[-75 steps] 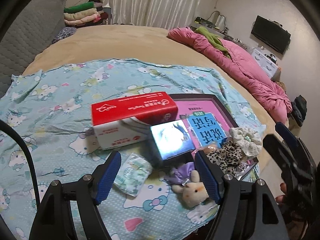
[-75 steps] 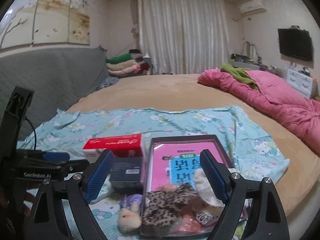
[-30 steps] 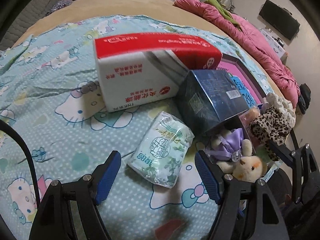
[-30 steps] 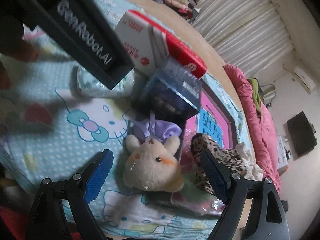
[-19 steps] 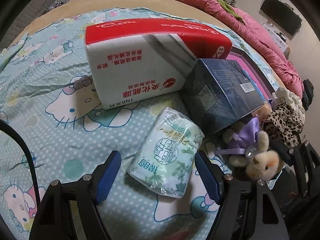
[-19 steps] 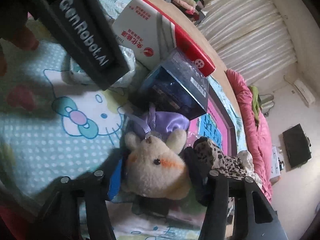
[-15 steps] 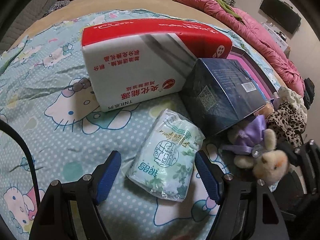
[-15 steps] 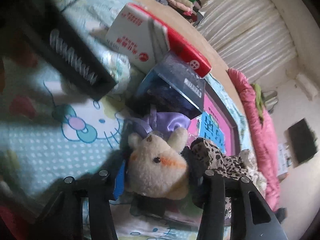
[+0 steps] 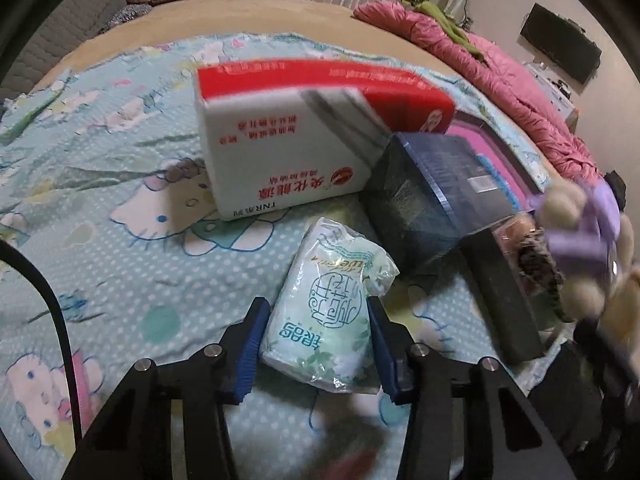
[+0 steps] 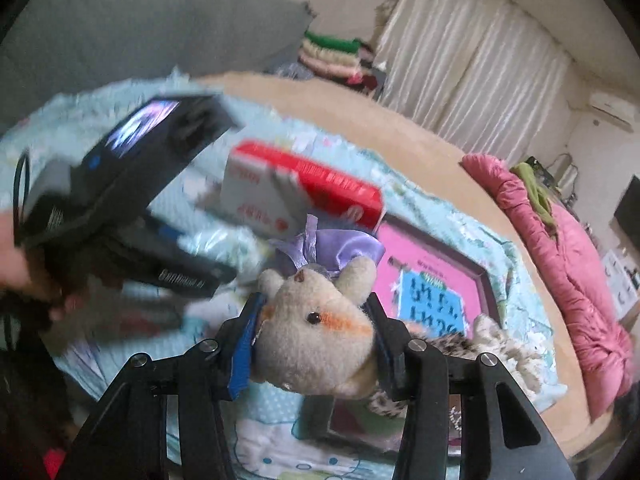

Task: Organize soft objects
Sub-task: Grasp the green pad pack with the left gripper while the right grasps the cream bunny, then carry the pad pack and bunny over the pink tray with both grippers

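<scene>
My left gripper (image 9: 316, 344) is shut on a soft green-and-white tissue pack (image 9: 326, 312) that lies on the blue patterned sheet (image 9: 100, 208). My right gripper (image 10: 316, 344) is shut on a beige plush rabbit (image 10: 316, 336) with a purple satin bow and holds it above the sheet. The rabbit also shows blurred at the right edge of the left wrist view (image 9: 584, 248). A leopard-print scrunchie (image 10: 468, 348) and a pale fluffy one (image 10: 492, 328) lie in a dark tray (image 10: 476, 268) with a pink book.
A red-and-white tissue box (image 9: 300, 136) and a dark blue box (image 9: 436, 188) stand just beyond the tissue pack. A pink quilt (image 9: 500, 64) lies at the far right. Folded clothes (image 10: 336, 56) are stacked at the back. The left gripper's body (image 10: 132, 200) crosses the right wrist view.
My left gripper has closed on the tissue pack. My right gripper, which closed on the rabbit about half a second ago, has lifted it clear of the sheet.
</scene>
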Demonstrator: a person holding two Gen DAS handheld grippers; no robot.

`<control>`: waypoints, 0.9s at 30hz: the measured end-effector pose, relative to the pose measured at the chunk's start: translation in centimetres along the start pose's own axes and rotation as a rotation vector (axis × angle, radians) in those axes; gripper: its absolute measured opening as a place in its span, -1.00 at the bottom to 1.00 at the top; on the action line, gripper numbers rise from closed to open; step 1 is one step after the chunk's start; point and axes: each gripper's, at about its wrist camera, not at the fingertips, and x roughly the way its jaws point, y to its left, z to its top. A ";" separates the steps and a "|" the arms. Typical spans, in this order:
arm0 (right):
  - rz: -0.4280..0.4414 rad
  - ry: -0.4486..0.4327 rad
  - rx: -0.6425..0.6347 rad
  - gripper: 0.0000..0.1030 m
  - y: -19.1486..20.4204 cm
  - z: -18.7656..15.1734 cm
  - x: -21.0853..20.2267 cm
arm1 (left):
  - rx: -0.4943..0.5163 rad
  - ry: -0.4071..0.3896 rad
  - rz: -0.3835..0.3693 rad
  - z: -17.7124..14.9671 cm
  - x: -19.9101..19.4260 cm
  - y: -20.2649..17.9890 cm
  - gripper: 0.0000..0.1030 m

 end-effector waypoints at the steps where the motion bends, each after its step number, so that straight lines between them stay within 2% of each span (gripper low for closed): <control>1: -0.001 -0.017 0.020 -0.02 -0.4 0.2 -0.5 | 0.003 -0.013 0.000 -0.1 -0.8 -0.2 -0.06; 5: -0.004 -0.051 0.090 -0.02 -1.9 0.7 -1.4 | 0.029 -0.067 0.008 0.0 -3.5 -1.9 -0.07; 13: -0.043 -0.110 0.232 -0.02 -6.2 0.5 -3.8 | 0.100 -0.147 -0.028 1.4 -7.7 -7.0 -0.07; 19: -0.117 -0.171 0.323 -0.02 -10.4 -0.3 -6.1 | 0.131 -0.163 -0.064 2.1 -8.5 -11.0 -0.07; 27: -0.181 -0.206 0.434 -0.02 -14.9 -2.3 -8.2 | 0.202 -0.157 -0.061 3.2 -8.4 -15.3 -0.07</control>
